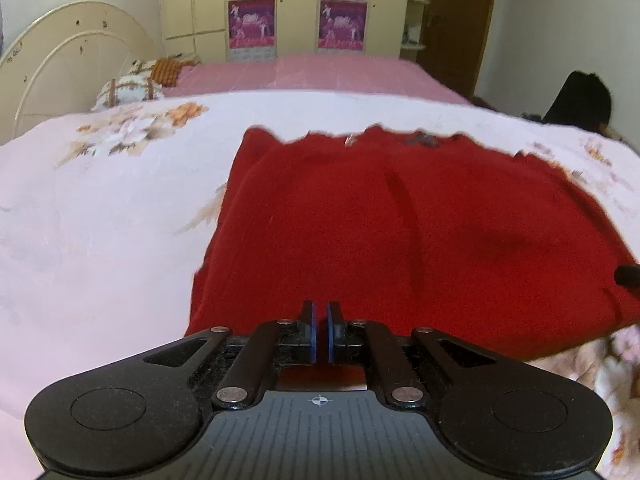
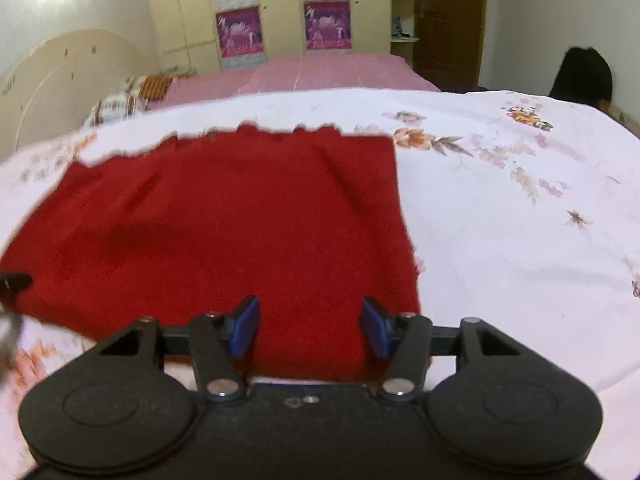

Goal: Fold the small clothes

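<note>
A red garment [image 1: 400,232] lies spread flat on a white floral bedsheet [image 1: 100,220]; it also shows in the right wrist view [image 2: 224,224]. My left gripper [image 1: 321,320] is shut at the garment's near edge, left half; red cloth shows under the pads, but whether they pinch it I cannot tell. My right gripper [image 2: 310,320] is open over the garment's near edge, near its right corner, with the cloth between the blue pads [image 2: 246,326]. Each gripper's tip shows at the other view's edge [image 1: 628,274] [image 2: 16,280].
The bedsheet [image 2: 520,220] extends right and left of the garment. A pink cover [image 1: 320,72] and pillows [image 1: 132,88] lie beyond, by a cream headboard [image 1: 60,60]. A wardrobe [image 1: 296,4], a brown door [image 2: 448,16] and a dark object [image 2: 584,72] stand at the back.
</note>
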The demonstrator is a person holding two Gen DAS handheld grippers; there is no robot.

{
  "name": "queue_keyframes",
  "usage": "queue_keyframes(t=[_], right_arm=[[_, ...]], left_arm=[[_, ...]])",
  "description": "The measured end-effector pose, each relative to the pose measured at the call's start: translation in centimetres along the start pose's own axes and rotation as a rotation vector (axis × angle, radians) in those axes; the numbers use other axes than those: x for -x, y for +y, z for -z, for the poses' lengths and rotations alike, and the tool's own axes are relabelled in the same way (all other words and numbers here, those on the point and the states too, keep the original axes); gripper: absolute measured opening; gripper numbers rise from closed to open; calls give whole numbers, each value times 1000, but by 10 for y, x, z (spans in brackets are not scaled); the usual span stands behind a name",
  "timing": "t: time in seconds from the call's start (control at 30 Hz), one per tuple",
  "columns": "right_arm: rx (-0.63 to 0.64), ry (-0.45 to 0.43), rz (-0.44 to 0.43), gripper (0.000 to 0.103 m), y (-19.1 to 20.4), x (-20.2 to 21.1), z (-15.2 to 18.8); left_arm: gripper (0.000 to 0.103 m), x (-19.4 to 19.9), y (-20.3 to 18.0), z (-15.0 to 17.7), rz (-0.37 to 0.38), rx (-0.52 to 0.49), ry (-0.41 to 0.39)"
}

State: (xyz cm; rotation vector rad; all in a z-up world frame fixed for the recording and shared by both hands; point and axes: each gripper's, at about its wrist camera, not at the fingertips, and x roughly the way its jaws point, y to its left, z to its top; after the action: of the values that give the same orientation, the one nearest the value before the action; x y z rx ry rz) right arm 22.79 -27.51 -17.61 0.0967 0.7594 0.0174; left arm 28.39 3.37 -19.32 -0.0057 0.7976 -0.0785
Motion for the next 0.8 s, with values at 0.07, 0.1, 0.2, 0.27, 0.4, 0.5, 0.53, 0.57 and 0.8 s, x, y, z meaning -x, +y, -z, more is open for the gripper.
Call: queue_keyframes(t=[0.07, 0.1, 0.2, 0.27, 0.4, 0.5, 0.53, 0.57, 0.8], right_arm=[[-10, -27, 17, 54, -7, -1, -13], [-14, -37, 32, 55, -11, -5, -20], [-17, -48, 44, 56, -21, -21, -41], [-11, -42, 37, 58, -24, -37, -54], [13, -36, 24, 60, -22, -66, -73], [26, -28, 8, 62, -20, -85, -84], [25, -27, 1, 62, -19, -88, -85], [22, -23, -9, 62, -19, -92, -87], [19, 22, -72, 21, -20, -109, -92]], left_arm=[[5, -2, -1, -10, 2, -3, -15], [5, -5, -1, -16, 0, -2, -19], [5, -21, 4, -36, -22, 11, -25], [5, -34, 8, -50, -40, 25, -22], [5, -62, 16, -72, -37, 62, 8], [5, -83, 18, -83, -44, 67, 17], [5, -88, 18, -86, -37, 64, 18], [5, -94, 17, -90, -30, 54, 21], [5, -112, 13, -104, 25, -4, 49]])
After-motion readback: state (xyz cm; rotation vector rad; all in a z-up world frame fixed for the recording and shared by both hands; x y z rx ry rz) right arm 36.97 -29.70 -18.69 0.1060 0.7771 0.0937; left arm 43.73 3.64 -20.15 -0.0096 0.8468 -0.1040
